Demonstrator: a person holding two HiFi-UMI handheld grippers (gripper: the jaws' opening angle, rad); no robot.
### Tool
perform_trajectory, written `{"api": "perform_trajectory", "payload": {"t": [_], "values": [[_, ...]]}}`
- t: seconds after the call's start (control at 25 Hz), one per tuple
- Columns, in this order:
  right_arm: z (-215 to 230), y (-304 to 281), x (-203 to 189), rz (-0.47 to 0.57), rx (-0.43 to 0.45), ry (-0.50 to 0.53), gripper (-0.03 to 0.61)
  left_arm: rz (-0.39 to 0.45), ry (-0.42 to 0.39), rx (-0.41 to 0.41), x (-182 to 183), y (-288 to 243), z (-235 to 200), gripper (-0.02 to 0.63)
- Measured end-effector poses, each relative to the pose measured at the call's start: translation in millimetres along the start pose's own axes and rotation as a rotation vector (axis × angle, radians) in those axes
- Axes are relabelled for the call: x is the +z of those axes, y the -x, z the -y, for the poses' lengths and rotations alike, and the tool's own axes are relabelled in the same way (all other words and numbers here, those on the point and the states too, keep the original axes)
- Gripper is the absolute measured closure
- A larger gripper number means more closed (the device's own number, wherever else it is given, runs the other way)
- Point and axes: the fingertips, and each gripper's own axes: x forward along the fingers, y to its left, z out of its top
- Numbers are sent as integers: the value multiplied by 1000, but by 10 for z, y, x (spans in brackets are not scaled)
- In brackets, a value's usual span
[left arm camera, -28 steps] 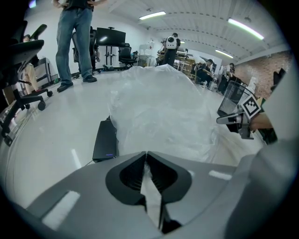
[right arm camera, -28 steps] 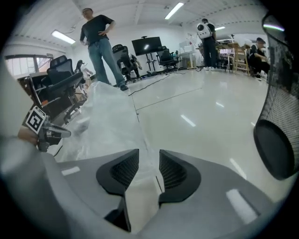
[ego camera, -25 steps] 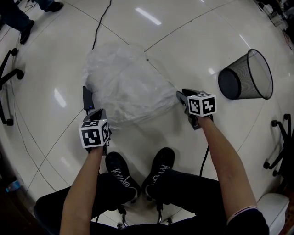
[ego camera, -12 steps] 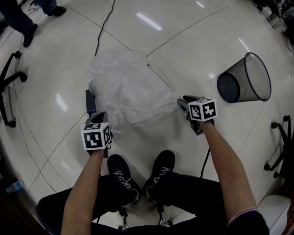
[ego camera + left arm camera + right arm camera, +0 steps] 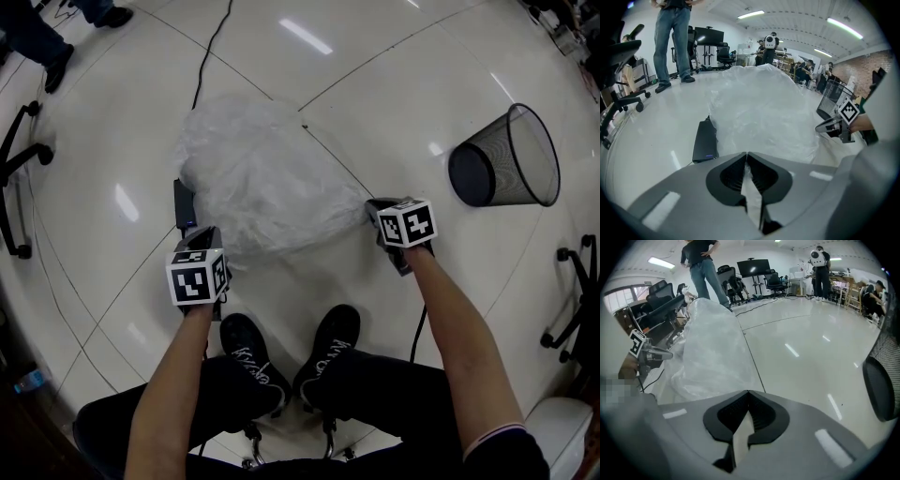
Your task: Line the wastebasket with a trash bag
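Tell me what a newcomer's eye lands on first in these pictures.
A big clear trash bag billows on the pale floor. The left gripper pinches its near edge, and the right gripper has just closed its jaws on its right edge. Off to the right, the black mesh wastebasket lies tipped on its side, unlined.

We're in dark trousers (image 5: pixel 375 394) and black sneakers (image 5: pixel 251 361) with white lettering, plus a dark short sleeve (image 5: pixel 506 448) on the right with a thin pale stripe at the cuff. The left gripper (image 5: pixel 746 157) and right gripper (image 5: pixel 748 393) are grey shells with black ribbed pads. Each carries a white cube (image 5: pixel 196 277) with black square markers, and a dark cable (image 5: pixel 419 326) trails off the right one.
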Motion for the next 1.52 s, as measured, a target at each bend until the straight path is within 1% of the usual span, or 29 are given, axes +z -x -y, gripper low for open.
{"api": "perform_trajectory", "payload": {"t": [0.28, 0.44, 0.6, 0.8, 0.96, 1.04, 1.16, 1.32, 1.52], "values": [[-27, 196, 165, 44, 20, 30, 577, 20, -5, -1, 84, 93, -29, 601], [-82, 389, 331, 85, 21, 57, 578, 53, -28, -2, 255, 227, -58, 601], [-159, 703, 589, 143, 0, 87, 577, 102, -65, 5, 542, 453, -86, 601], [-325, 1122, 916, 231, -9, 150, 577, 167, -135, 5, 919, 760, -109, 603], [-398, 1470, 1075, 289, -26, 167, 578, 229, -116, 6, 1189, 983, -62, 603], [-399, 1651, 1150, 317, -36, 178, 577, 264, -132, -8, 1352, 1093, 44, 601], [-389, 1937, 1267, 358, -54, 192, 578, 311, -187, -39, 1615, 1282, 186, 601], [-432, 2331, 1375, 418, -72, 205, 577, 347, -227, -73, 1932, 1538, 286, 603], [-369, 2825, 1438, 526, -112, 172, 577, 386, -290, -110, 2317, 1856, 540, 603]]}}
